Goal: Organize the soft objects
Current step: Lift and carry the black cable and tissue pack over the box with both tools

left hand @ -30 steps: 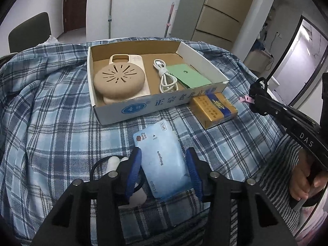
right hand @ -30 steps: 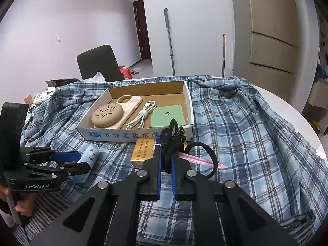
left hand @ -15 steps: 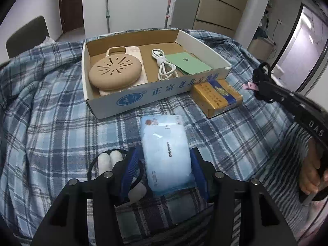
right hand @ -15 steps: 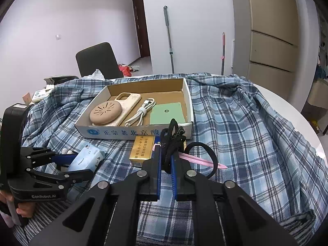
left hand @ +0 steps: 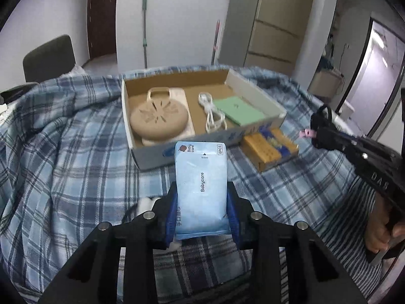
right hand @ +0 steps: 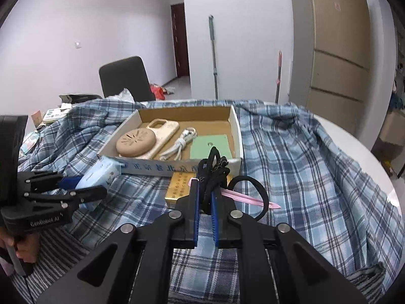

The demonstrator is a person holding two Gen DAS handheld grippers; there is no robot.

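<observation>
My left gripper (left hand: 202,202) is shut on a light blue Babycare tissue pack (left hand: 201,185) and holds it above the plaid cloth, in front of the cardboard box (left hand: 255,96). The pack also shows in the right wrist view (right hand: 98,174). My right gripper (right hand: 205,192) is shut on a bundle of black hair ties (right hand: 214,169) with a pink clip (right hand: 248,197), above the cloth near the box's front right corner. The box holds a tan round pad (left hand: 159,117), a phone case (right hand: 164,131), a white cable (left hand: 212,116) and a green card (left hand: 240,110).
A yellow packet (left hand: 269,148) lies on the cloth right of the box front. White soft items (left hand: 145,204) lie on the cloth under my left gripper. The plaid cloth (right hand: 303,164) covers a round table. A dark chair (right hand: 124,81) stands behind.
My left gripper has closed on the tissue pack and lifted it off the cloth, tilting it up toward the box. The right gripper has kept its hold and barely moved.
</observation>
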